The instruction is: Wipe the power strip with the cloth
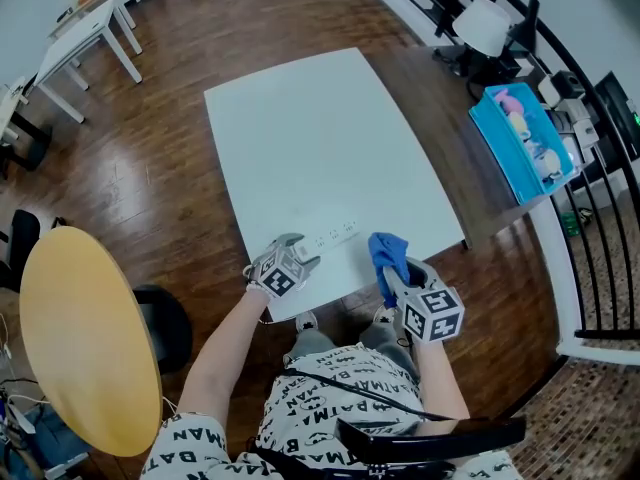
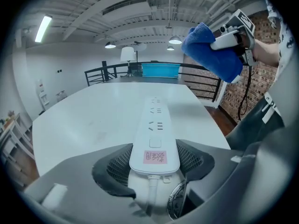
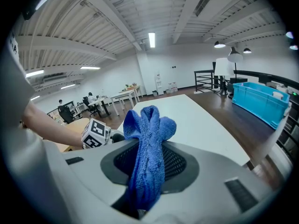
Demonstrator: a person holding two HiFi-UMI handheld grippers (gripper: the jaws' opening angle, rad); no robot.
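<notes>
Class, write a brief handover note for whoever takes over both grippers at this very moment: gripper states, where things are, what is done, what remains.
Left gripper: shut on the near end of the white power strip, pads against its sides.
Right gripper: shut on the blue microfibre cloth, held in the air beside the strip, not touching it.
The strip lies at the near edge of the white table.
Done: strip steadied, cloth in hand.
Left: lower the cloth and wipe along the strip.

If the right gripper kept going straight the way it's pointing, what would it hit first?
The cloth it holds would likely touch the bare white table first, beside the power strip; depth is unclear.
</notes>
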